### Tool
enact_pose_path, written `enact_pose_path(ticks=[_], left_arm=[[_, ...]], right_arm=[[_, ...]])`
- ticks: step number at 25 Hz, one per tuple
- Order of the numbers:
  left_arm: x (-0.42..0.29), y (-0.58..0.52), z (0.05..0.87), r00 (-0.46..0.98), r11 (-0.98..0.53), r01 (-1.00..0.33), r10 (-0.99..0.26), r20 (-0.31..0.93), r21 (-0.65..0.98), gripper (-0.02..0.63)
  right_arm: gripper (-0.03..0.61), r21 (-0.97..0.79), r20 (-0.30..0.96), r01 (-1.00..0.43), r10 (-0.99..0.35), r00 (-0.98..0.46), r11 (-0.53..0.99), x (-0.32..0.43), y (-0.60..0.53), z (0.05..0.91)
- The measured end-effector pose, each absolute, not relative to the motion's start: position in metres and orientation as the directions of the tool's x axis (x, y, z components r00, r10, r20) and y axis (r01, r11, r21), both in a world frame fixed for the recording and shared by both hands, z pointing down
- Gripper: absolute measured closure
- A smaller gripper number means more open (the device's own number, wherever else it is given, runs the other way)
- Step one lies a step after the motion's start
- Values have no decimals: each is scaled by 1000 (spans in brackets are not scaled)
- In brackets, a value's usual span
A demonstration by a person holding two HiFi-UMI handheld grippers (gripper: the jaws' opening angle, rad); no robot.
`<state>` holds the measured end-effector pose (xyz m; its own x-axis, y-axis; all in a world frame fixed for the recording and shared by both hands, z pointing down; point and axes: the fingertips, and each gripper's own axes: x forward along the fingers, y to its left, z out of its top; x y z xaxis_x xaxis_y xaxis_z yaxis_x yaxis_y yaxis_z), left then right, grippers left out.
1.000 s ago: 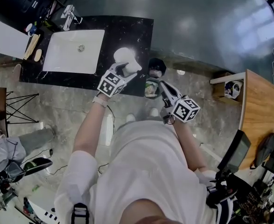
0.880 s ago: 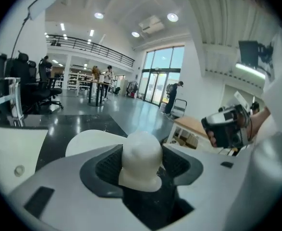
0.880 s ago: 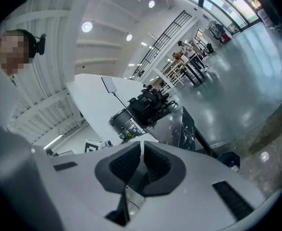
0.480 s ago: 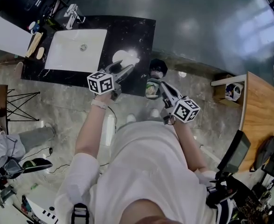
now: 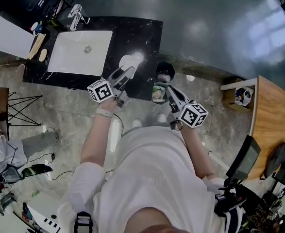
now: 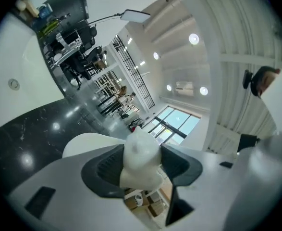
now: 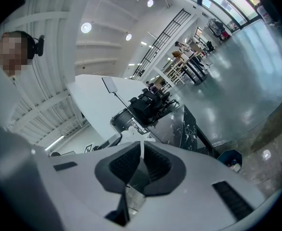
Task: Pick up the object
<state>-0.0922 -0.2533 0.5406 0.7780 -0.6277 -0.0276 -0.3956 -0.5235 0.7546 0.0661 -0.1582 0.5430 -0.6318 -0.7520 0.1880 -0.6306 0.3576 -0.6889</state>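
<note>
A black marble counter (image 5: pixel 144 35) runs across the far side. A white sink (image 5: pixel 67 59) is set into its left part, with a chrome faucet (image 5: pixel 76 15) at the sink's far edge. Off the counter's near right corner sit a small bin (image 5: pixel 158 92) and a dark rounded thing (image 5: pixel 164 71), just beside the right gripper (image 5: pixel 169 89). A wooden desk (image 5: pixel 271 115) stands well apart at the far right.

The white object (image 6: pixel 141 163) is glossy and lumpy, with a small rounded peak. It sits over the counter's near right part, to the right of the sink. The left gripper (image 6: pixel 141 150) is clamped on it, both ribbed pads pressing its sides.

In the head view the object (image 5: pixel 128 62) is only a pale blob at the left gripper (image 5: pixel 126 73) tips, so whether it rests on the counter or is raised cannot be told. The right gripper view shows the right gripper (image 7: pixel 141 148) with its jaws together.
</note>
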Motion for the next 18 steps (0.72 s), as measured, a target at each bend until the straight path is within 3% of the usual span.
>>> enact_pose_path(ticks=[11,18], left_arm=[[-97,-230,461,700,-615,-99,-602,-385,782,371],[-103,-215,425,625,-629,39,-591,-510,776,373]], right_arm=[[540,-694,180,-624,-753,-634,359,62,-161,540],[540,-699,169,-615,-751,-639,365,60,-163,537]])
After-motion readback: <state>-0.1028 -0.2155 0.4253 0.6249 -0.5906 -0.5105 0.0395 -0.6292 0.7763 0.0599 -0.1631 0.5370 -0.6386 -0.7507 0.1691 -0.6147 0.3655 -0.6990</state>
